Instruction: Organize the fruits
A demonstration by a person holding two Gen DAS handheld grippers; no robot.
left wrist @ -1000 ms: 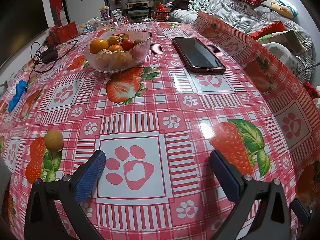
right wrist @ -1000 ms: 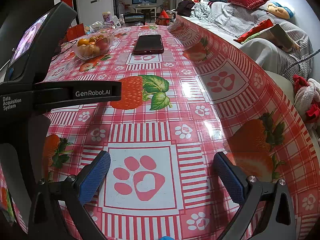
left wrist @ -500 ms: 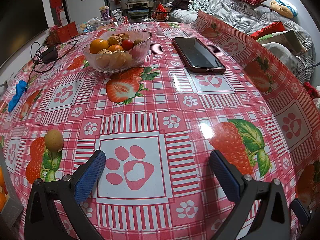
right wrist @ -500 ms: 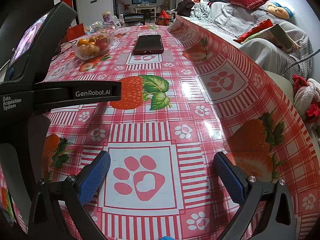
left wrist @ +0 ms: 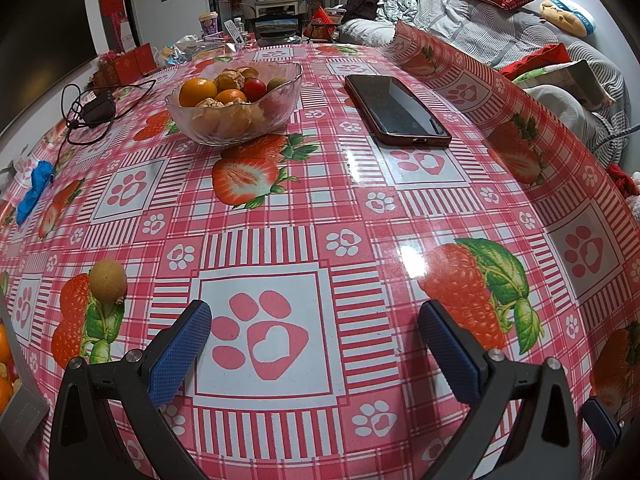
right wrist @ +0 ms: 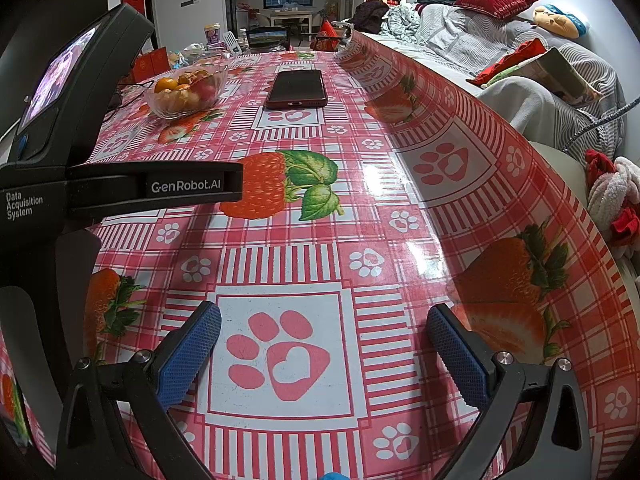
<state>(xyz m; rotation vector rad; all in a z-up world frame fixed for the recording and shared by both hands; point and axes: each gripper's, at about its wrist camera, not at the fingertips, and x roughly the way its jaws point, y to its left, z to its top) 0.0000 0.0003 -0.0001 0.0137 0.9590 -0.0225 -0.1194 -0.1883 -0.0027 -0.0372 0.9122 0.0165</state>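
Left gripper [left wrist: 316, 344]: wide apart, holds nothing
Right gripper [right wrist: 324, 352]: wide apart, holds nothing
Fruit [left wrist: 108, 281]: near the bowl [left wrist: 234, 130], left of it
Phone [left wrist: 396, 109]: right of the bowl

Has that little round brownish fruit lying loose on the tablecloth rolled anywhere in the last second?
No. The loose fruit sits at the same spot atop the printed strawberry as before, left of the open left gripper.

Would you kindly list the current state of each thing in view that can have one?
left gripper: open, empty, over the tablecloth.
right gripper: open, empty.
glass bowl: upright, filled with fruit.
loose fruit: lying on the tablecloth, outside the bowl.
phone: flat, screen dark.
charger: on the table, cable tangled.
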